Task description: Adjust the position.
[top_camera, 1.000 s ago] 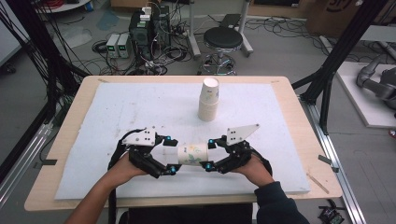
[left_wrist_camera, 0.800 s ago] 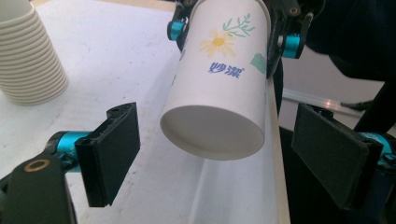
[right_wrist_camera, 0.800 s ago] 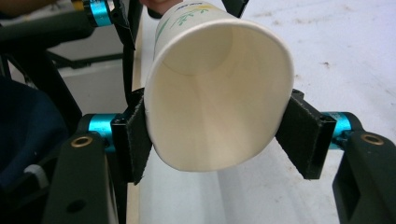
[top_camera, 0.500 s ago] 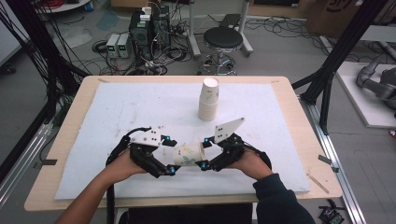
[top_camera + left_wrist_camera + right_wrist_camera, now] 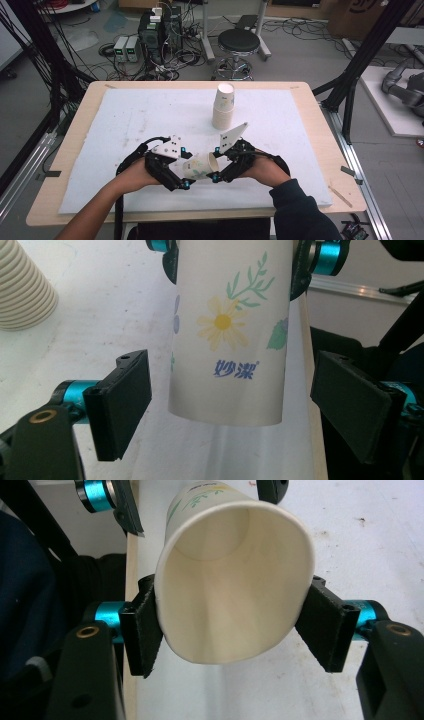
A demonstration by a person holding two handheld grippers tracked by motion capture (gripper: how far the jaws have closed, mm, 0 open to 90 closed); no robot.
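A white paper cup (image 5: 200, 166) with a flower print is held on its side just above the table's near middle. My right gripper (image 5: 216, 169) is shut on it near the rim; in the right gripper view the cup's mouth (image 5: 232, 580) is squeezed oval between the pads (image 5: 142, 630). My left gripper (image 5: 183, 176) faces it from the left. In the left gripper view the cup's base end (image 5: 230, 340) hangs between the open jaws of my left gripper (image 5: 235, 405), and the pads (image 5: 125, 395) do not touch it. Those jaws have just been closing a little.
A stack of nested paper cups (image 5: 223, 106) stands upright behind the grippers at mid-table, its ribbed rims (image 5: 22, 290) showing in the left gripper view. A white mat (image 5: 125, 115) covers the wooden table (image 5: 75, 125). A stool (image 5: 239, 42) and cabled equipment stand beyond the far edge.
The two hands have drawn closer together. The right gripper has moved left and up with the cup, which now tilts with its mouth raised toward the right.
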